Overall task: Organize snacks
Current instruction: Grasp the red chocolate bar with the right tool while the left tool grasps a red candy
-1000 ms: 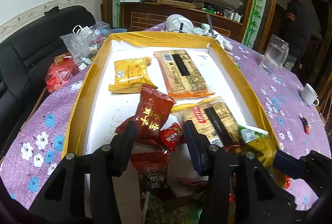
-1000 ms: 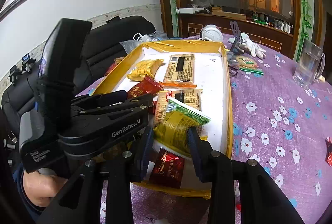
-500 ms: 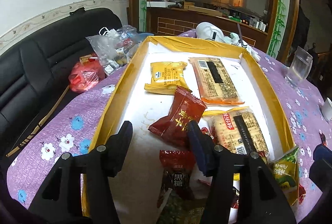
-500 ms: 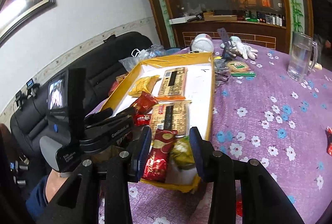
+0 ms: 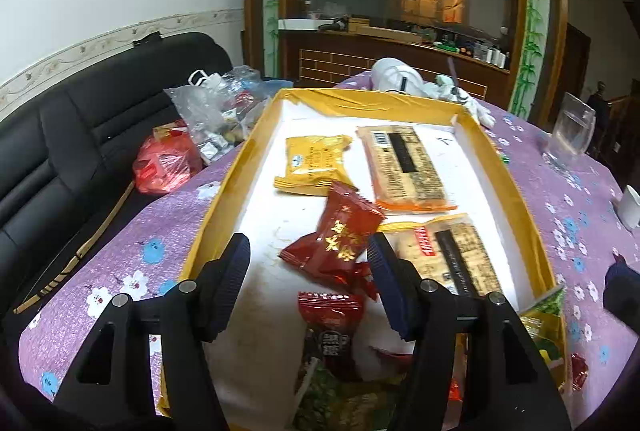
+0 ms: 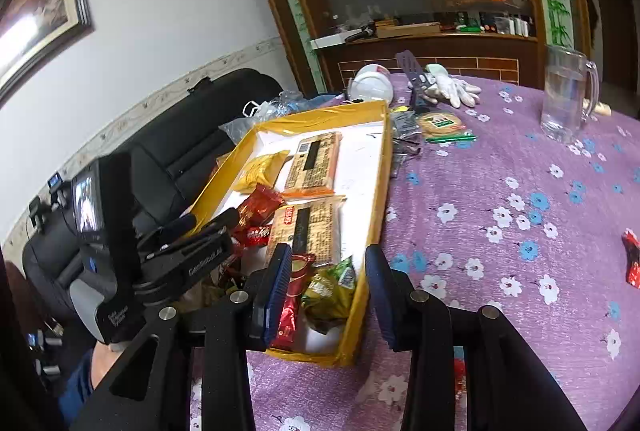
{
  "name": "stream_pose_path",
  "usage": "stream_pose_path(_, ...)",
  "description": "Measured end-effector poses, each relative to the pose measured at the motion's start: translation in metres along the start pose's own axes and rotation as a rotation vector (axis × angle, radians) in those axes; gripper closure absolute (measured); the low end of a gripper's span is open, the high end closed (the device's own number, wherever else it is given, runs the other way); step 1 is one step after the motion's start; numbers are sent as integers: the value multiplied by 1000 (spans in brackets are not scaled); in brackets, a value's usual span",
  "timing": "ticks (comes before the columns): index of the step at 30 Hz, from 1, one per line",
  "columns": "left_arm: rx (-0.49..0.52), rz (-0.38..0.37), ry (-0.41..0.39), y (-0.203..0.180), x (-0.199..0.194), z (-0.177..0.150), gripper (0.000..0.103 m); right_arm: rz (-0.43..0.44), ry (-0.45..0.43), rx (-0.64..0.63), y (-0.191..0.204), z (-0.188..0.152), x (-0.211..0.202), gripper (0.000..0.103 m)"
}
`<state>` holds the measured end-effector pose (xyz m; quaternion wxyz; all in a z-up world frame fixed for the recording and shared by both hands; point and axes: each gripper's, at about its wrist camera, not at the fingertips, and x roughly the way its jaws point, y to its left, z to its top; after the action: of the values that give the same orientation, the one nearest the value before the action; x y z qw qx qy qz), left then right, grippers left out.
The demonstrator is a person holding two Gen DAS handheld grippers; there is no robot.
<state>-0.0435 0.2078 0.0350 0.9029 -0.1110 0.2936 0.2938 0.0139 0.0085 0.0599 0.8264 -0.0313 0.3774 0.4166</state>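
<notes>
Two grippers work over one yellow-walled tray that lies on the purple flowered worktop, near its edge beside the black sofa. The left gripper has just been opening; its jaws stand spread, and a red wrapped snack lies loose on the tray floor between the fingertips, with neither pad pressing on it. The right gripper hovers at the tray's near corner with its jaws moderately apart; a green-and-yellow packet and a dark red packet lie below it inside the tray, apparently not pinched.

At the tray's far end a yellow packet and two flat cracker packs already lie in fair order, while the near end is a heap of small wrappers.

The step in hand looks like releasing the red snack and choosing the next piece from that heap. To do it well, draw the left gripper straight back so its fingertips do not drag the red snack askew over the yellow packet's corner, which it touches. For the heap, take one wrapper at a time by its crimped end, since the foil looks slippery. Keep the two grippers well apart over the near corner, where they could knock together.
</notes>
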Motion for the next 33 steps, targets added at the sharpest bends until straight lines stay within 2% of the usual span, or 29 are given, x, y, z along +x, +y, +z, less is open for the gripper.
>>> stream_pose_path(6, 18, -16, -22, -4, -4, 1, 40, 7, -15, 77, -23, 8, -13, 61)
stream_pose_path(16, 30, -40, -53, -7, -12, 2, 40, 11, 96, 219, -69, -5, -11, 61)
stream_pose_path(19, 37, -48, -69, -10, -16, 1, 40, -20, 129, 233, -76, -11, -1, 61)
stream_pose_path(22, 44, -77, -92, -13, -22, 1, 40, -91, 143, 236, -81, -10, -2, 61)
stream_pose_path(24, 55, -100, -110, -15, -28, 1, 40, -131, 117, 256, -90, -8, -13, 63)
stream_pose_path(27, 58, -159, -152, -17, -38, 2, 40, -252, 88, 307, -121, -1, -35, 63)
stream_pose_path(30, 62, -248, -163, -19, -46, 3, 40, -397, 100, 356, -164, 6, -51, 60)
stream_pose_path(33, 85, -382, -104, -27, -49, 4, 40, -507, 118, 413, -209, 8, -56, 55)
